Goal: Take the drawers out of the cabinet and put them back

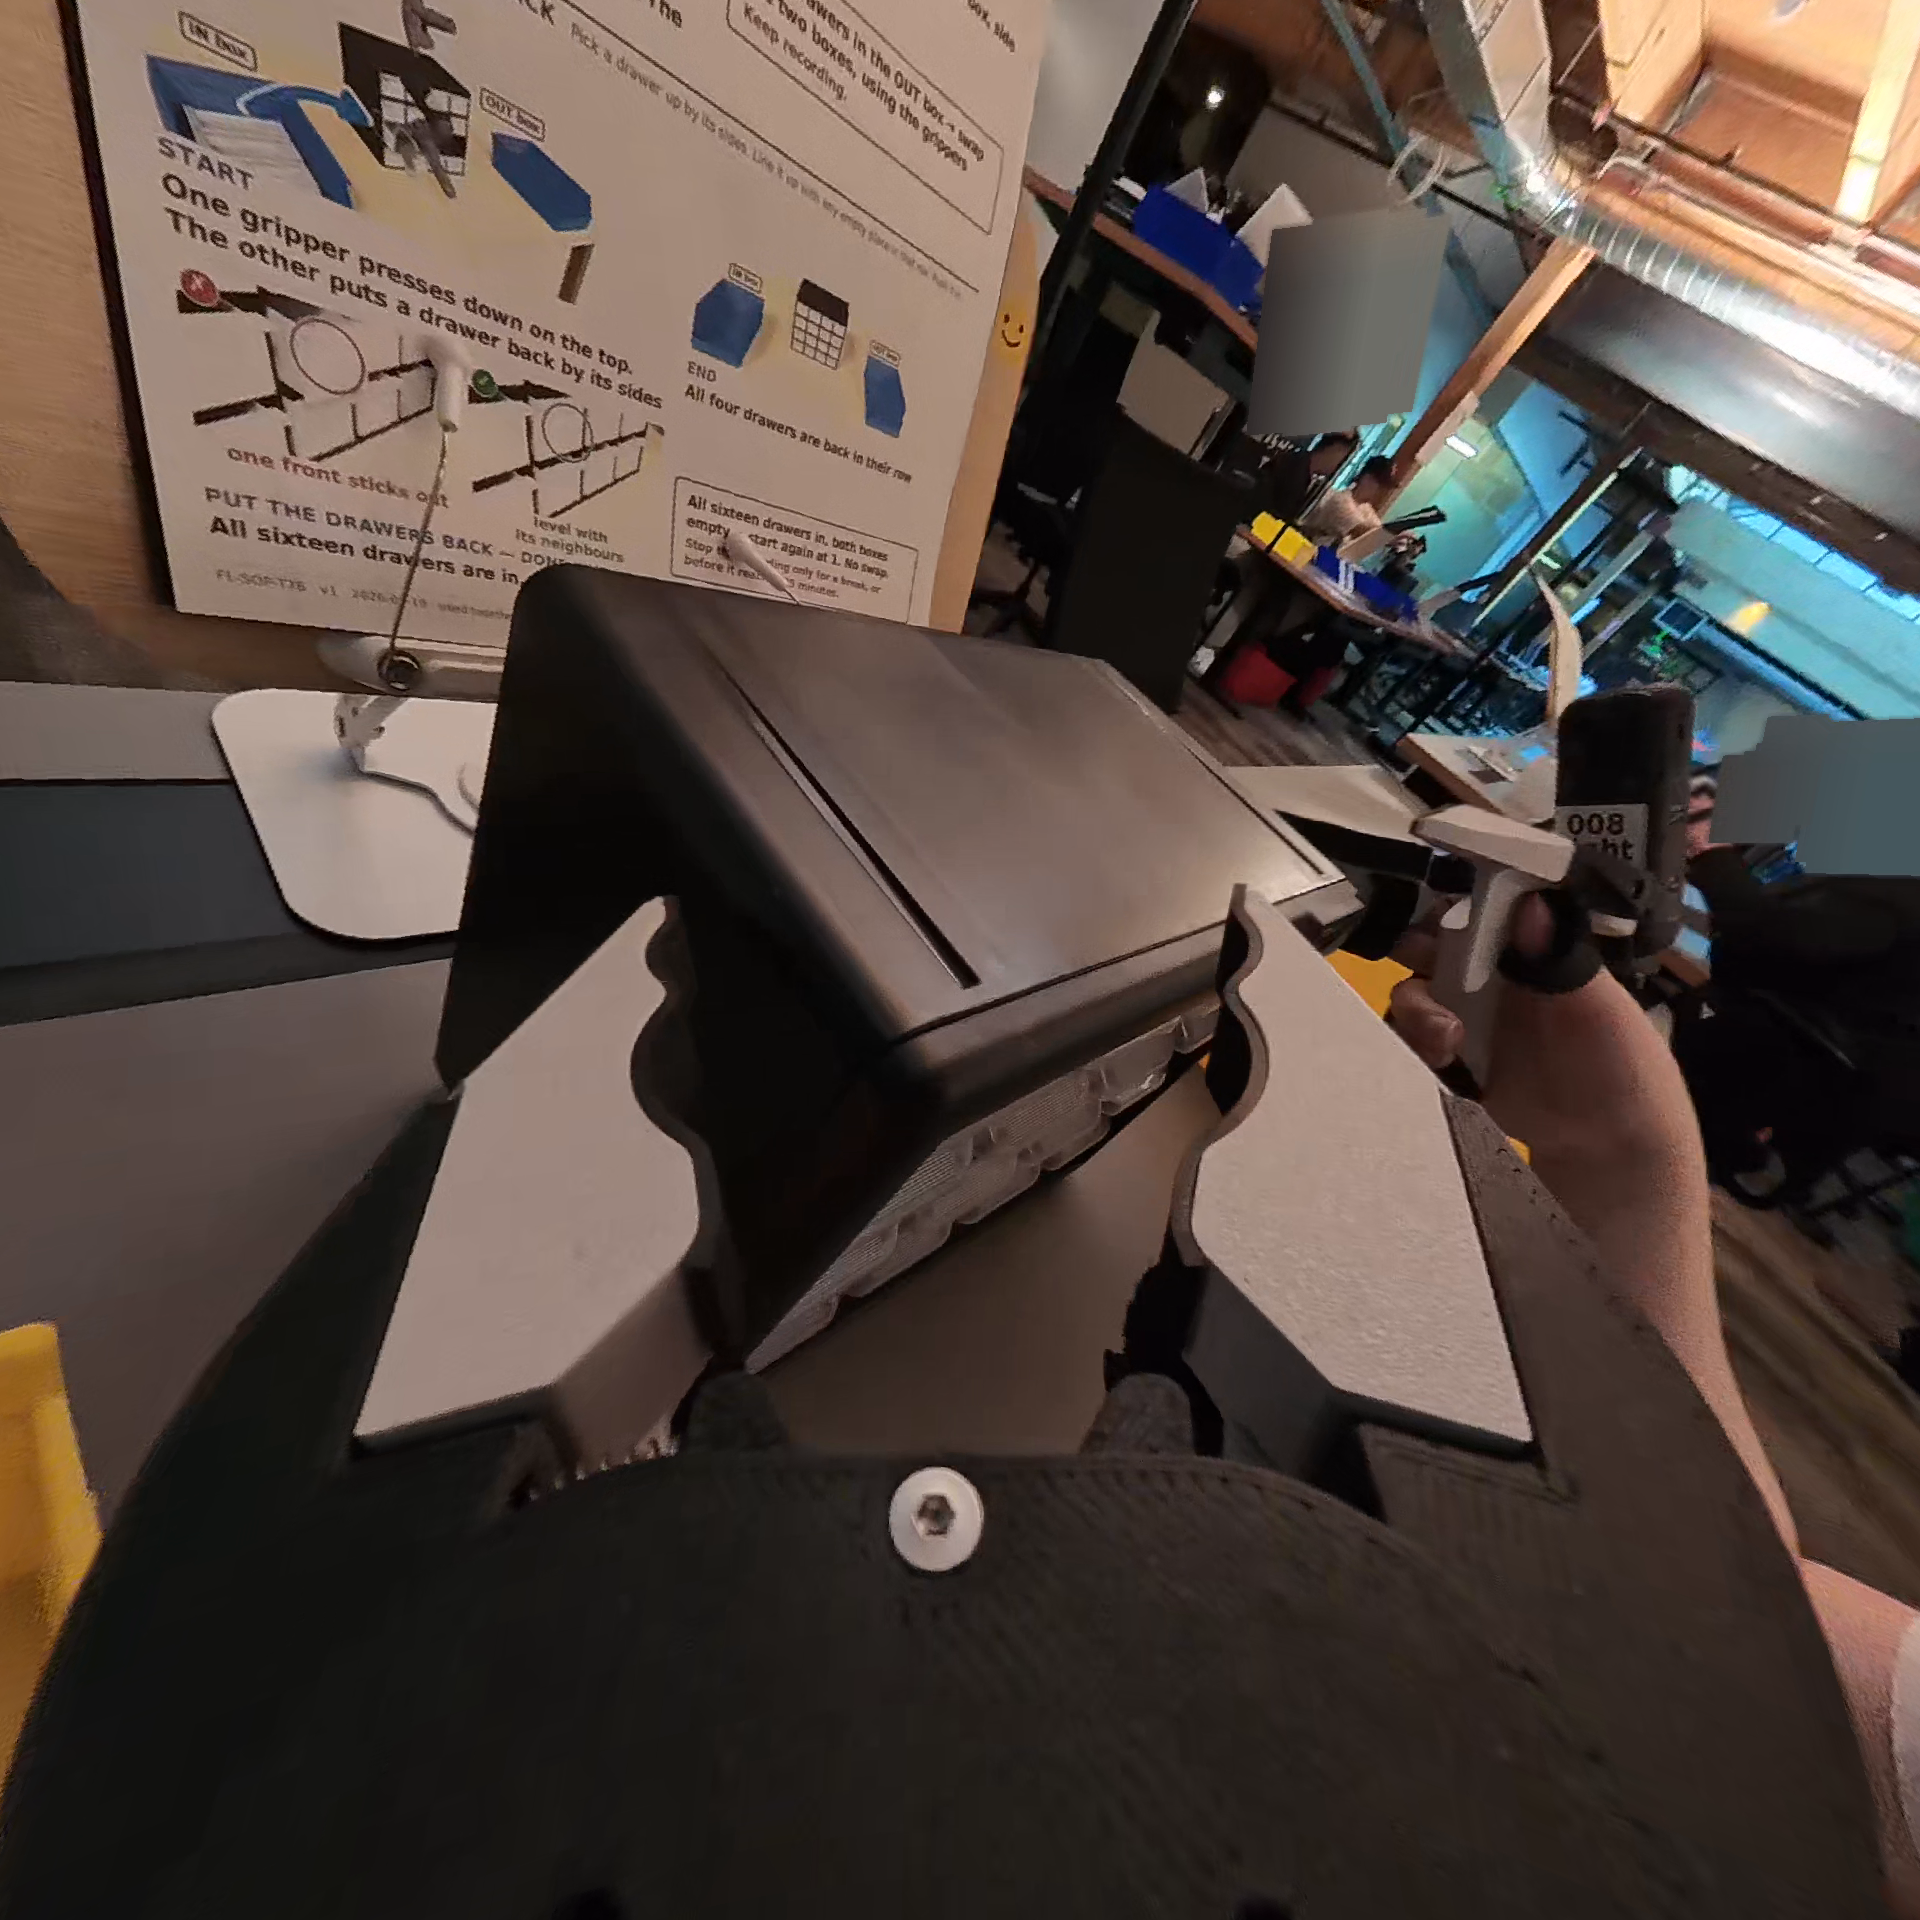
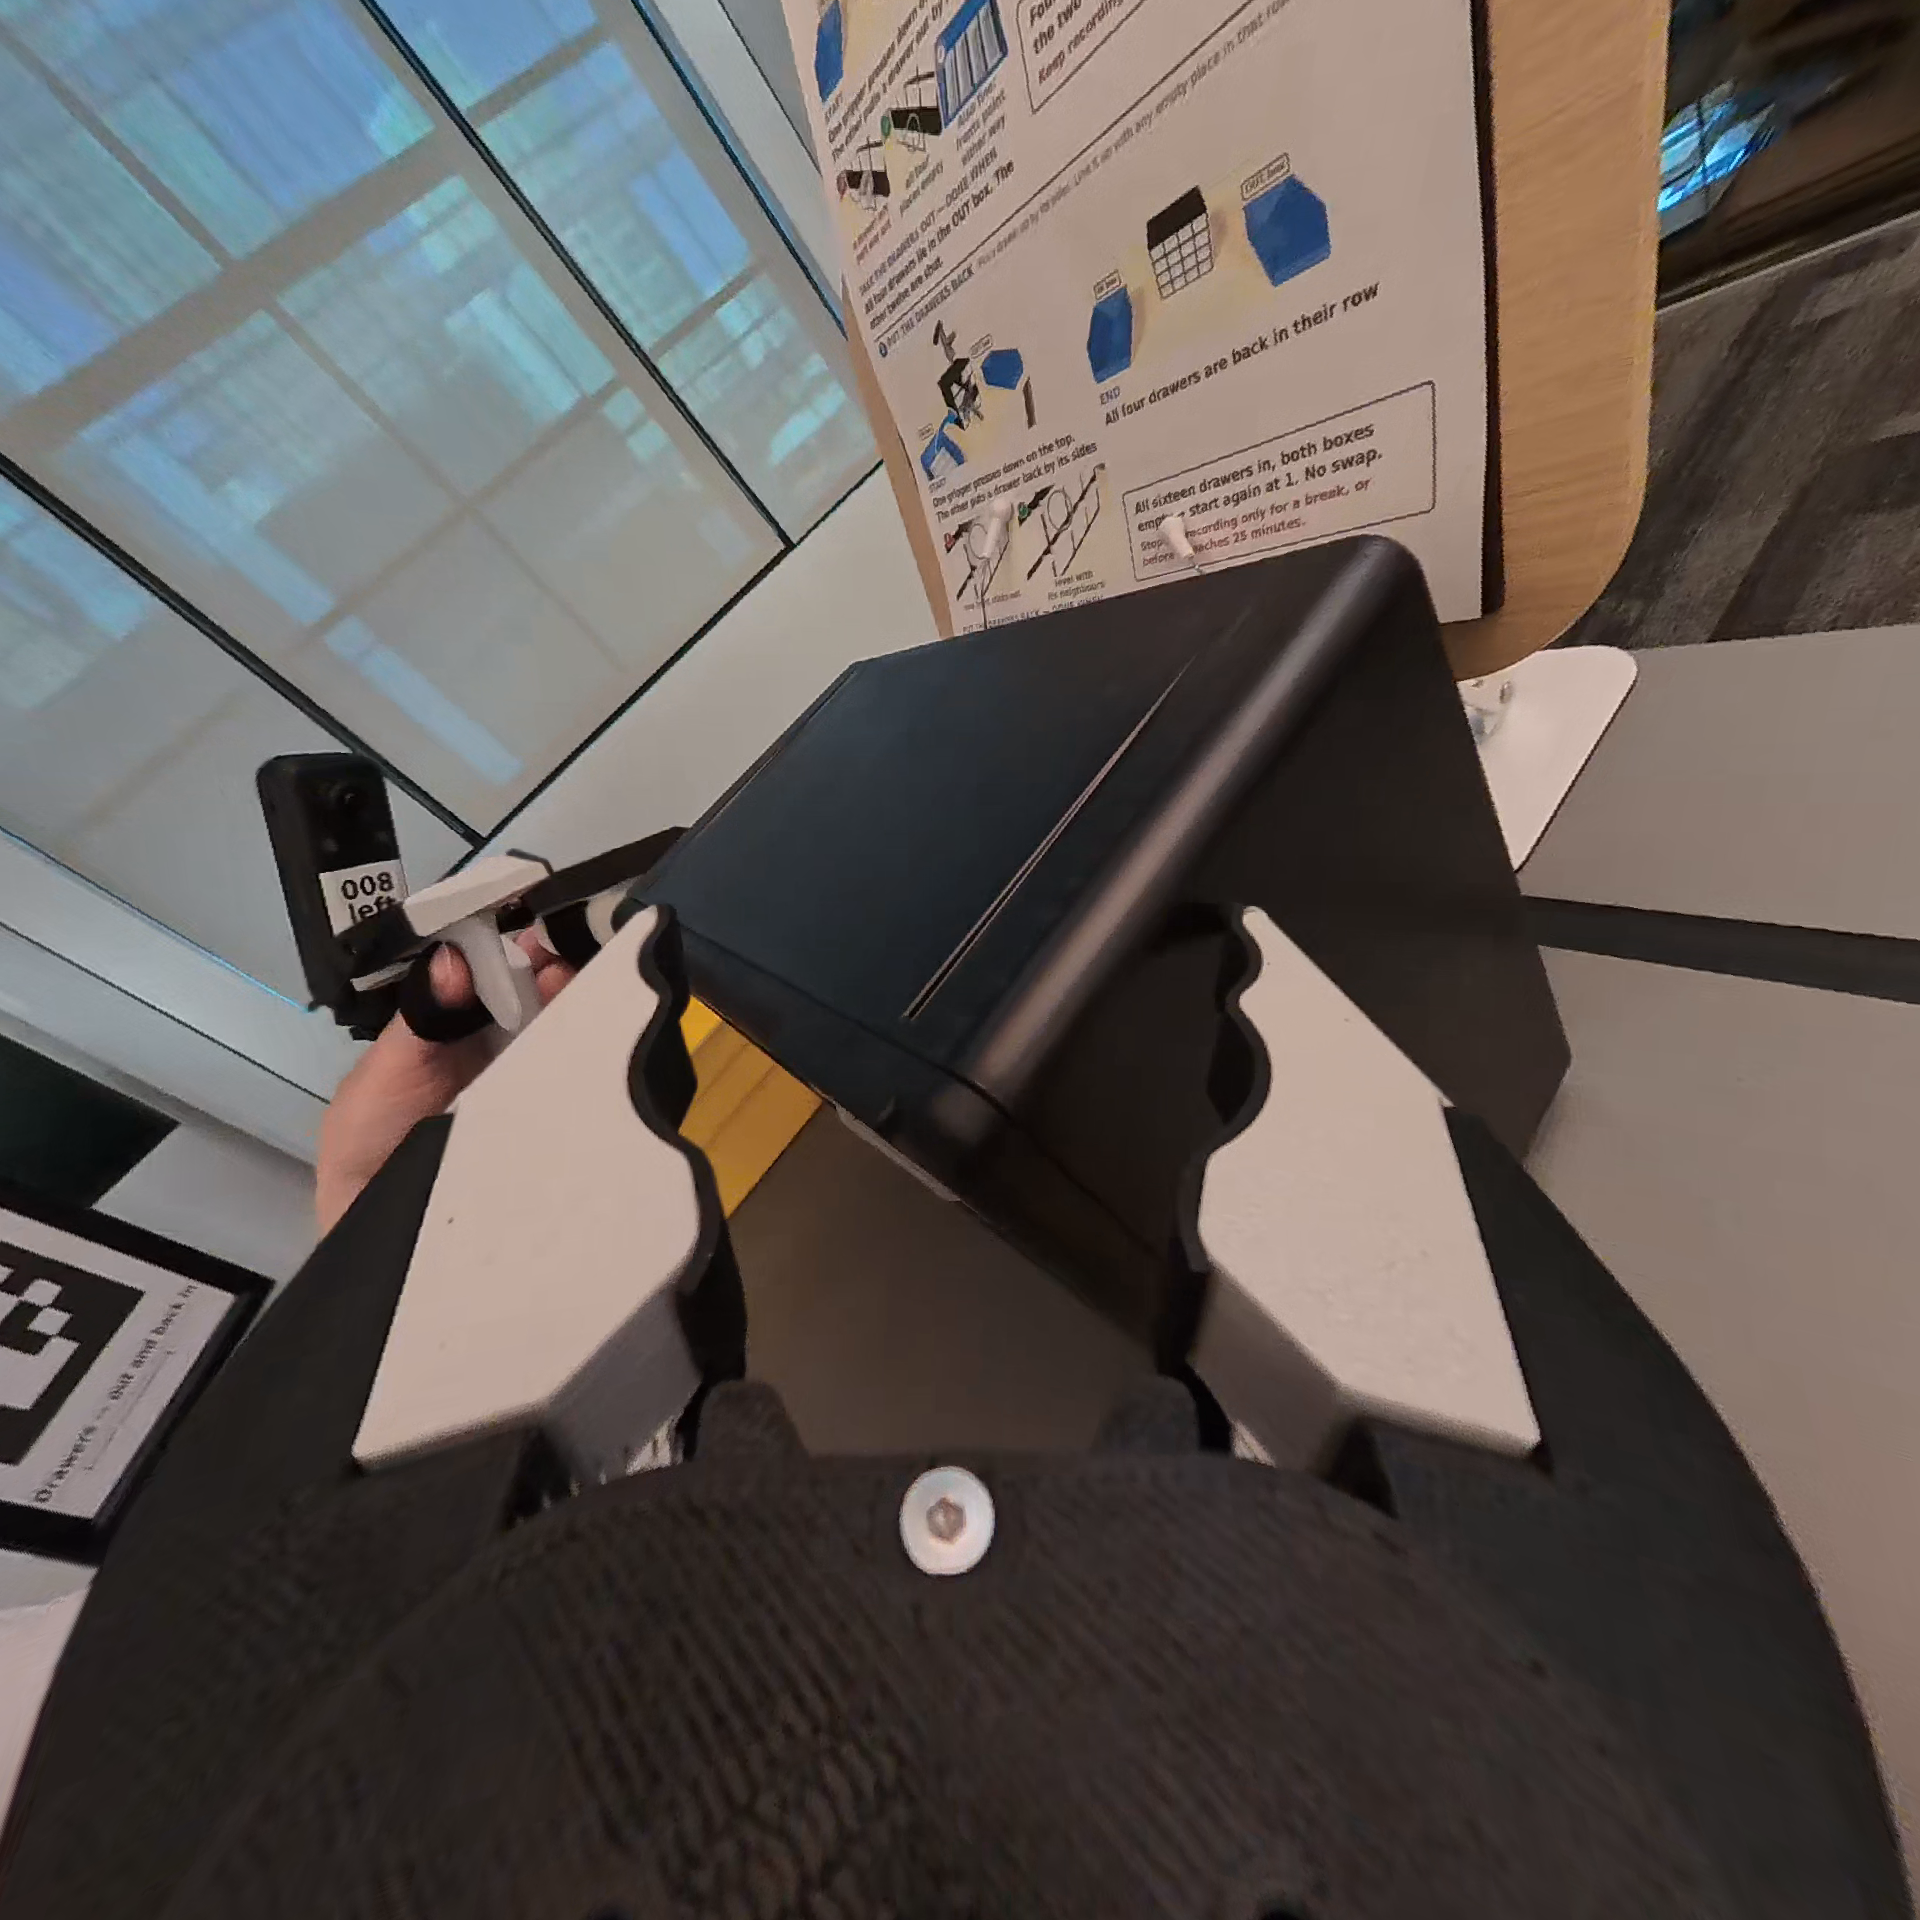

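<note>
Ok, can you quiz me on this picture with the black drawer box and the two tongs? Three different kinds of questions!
1. True or false: the left tongs are squeezing a drawer.
2. What colour is the cabinet? A) blue B) black C) white
3. Fill in: behind the cabinet stands an instruction ____.

Key:
1. False. Both the left and the right tongs are open and empty.
2. B.
3. Poster.

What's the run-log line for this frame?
left gripper: open, empty | right gripper: open, empty | cabinet: between both, untouched
</note>
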